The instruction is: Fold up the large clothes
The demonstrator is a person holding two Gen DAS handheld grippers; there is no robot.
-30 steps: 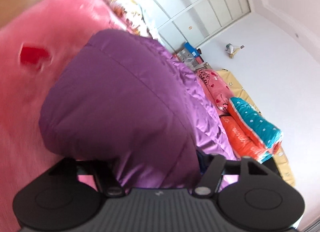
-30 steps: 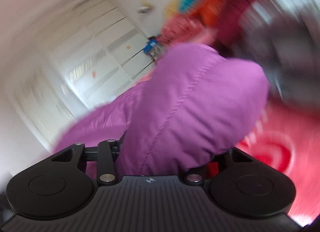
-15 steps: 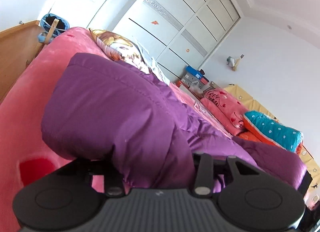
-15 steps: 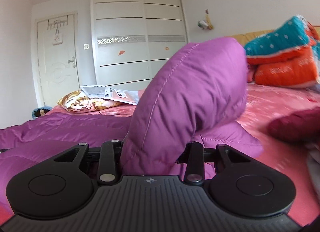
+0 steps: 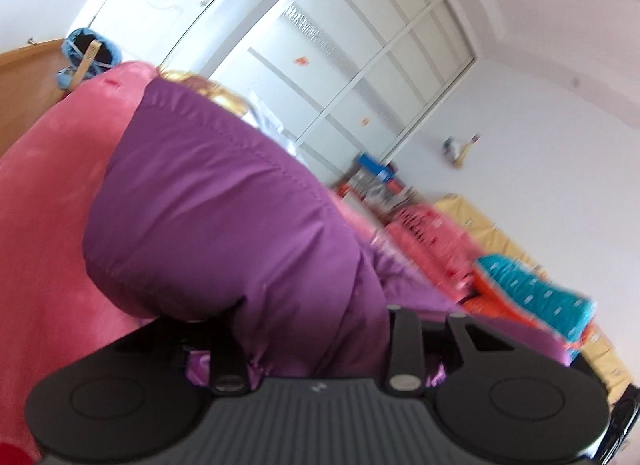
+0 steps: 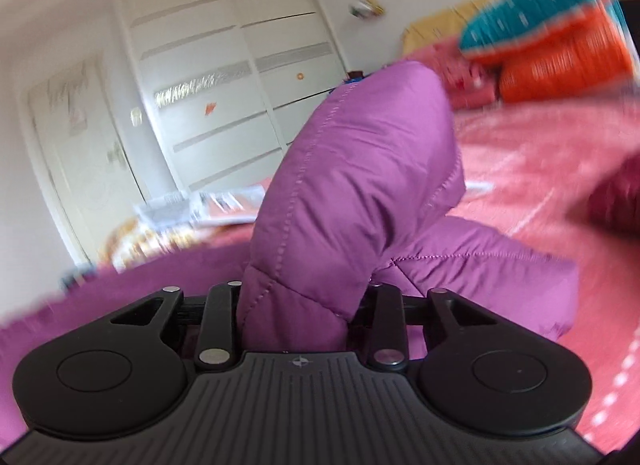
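Purple padded jacket (image 5: 224, 217) fills the middle of both my views, part of it lying on the pink bedspread (image 5: 48, 193) and part lifted off it. My left gripper (image 5: 316, 329) is clenched on a thick puffy fold, which bulges up and forward from between the jaws and hides the fingertips. My right gripper (image 6: 300, 305) grasps another fold of the jacket (image 6: 360, 169); that one stands up like a rounded hump with a stitched seam running along it, while more quilted purple fabric lies flat on the bedspread (image 6: 540, 153) just beyond and to the left.

Behind the jacket on the bed lie a gold-patterned pillow (image 5: 216, 93) and some papers (image 6: 216, 205). At the head of the bed, orange and teal quilts (image 6: 560, 37) are stacked, with a pink pillow (image 5: 432, 241) beside them in the left view. A dark red garment (image 6: 616, 193) sits at the right edge of the right view. White wardrobe doors (image 5: 360, 65) and a white door (image 6: 88, 133) line the far wall. Both views are blurred.
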